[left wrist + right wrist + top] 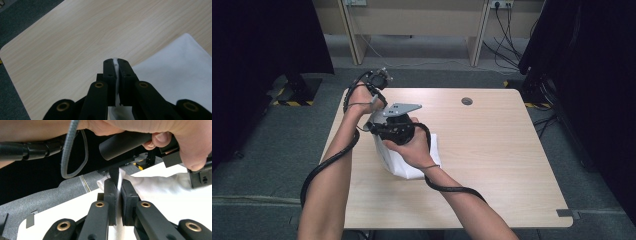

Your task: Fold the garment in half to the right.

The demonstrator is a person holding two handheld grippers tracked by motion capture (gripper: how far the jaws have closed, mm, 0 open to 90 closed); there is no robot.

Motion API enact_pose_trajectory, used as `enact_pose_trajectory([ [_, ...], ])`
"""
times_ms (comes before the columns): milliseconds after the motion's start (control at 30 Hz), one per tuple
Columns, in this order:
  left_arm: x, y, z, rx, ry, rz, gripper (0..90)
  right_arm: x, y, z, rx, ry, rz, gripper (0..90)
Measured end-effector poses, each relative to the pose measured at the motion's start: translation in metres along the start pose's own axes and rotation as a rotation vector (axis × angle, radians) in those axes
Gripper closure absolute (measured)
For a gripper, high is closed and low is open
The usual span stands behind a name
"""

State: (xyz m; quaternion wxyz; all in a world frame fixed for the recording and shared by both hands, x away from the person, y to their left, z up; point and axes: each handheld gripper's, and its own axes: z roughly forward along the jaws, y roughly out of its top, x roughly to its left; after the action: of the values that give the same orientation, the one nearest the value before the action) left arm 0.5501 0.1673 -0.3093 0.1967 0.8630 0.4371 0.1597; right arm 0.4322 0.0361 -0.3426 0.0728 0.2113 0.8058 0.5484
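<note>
A white cloth (412,162) lies on the light wooden table (492,150), left of its middle, with one end lifted. My left gripper (375,103) is at the far left of the table, and its jaws are shut on an edge of the cloth (115,65). The rest of the cloth (180,75) spreads to the right in the left gripper view. My right gripper (379,127), with a grey plate on top, sits just in front of the left one. It is shut on another fold of the cloth (119,181). The left hand (160,130) hangs close above it.
A round cable hole (467,101) sits near the table's far edge. Grey carpet (257,150) surrounds the table, and dark stands (299,85) rise at both far corners. The right half of the table is bare wood.
</note>
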Motion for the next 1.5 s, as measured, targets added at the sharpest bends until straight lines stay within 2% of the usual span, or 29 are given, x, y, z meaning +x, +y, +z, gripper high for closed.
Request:
enact_pose_trajectory([
  [633, -0.022, 0.014, 0.009, 0.002, -0.017, 0.027, 85.4, -0.009, -0.012, -0.024, -0.018, -0.033, 0.015, 85.4],
  [1500, -0.035, 0.021, 0.016, 0.009, -0.026, 0.038, 85.4, -0.016, -0.025, -0.038, -0.023, -0.063, 0.036, 85.3],
])
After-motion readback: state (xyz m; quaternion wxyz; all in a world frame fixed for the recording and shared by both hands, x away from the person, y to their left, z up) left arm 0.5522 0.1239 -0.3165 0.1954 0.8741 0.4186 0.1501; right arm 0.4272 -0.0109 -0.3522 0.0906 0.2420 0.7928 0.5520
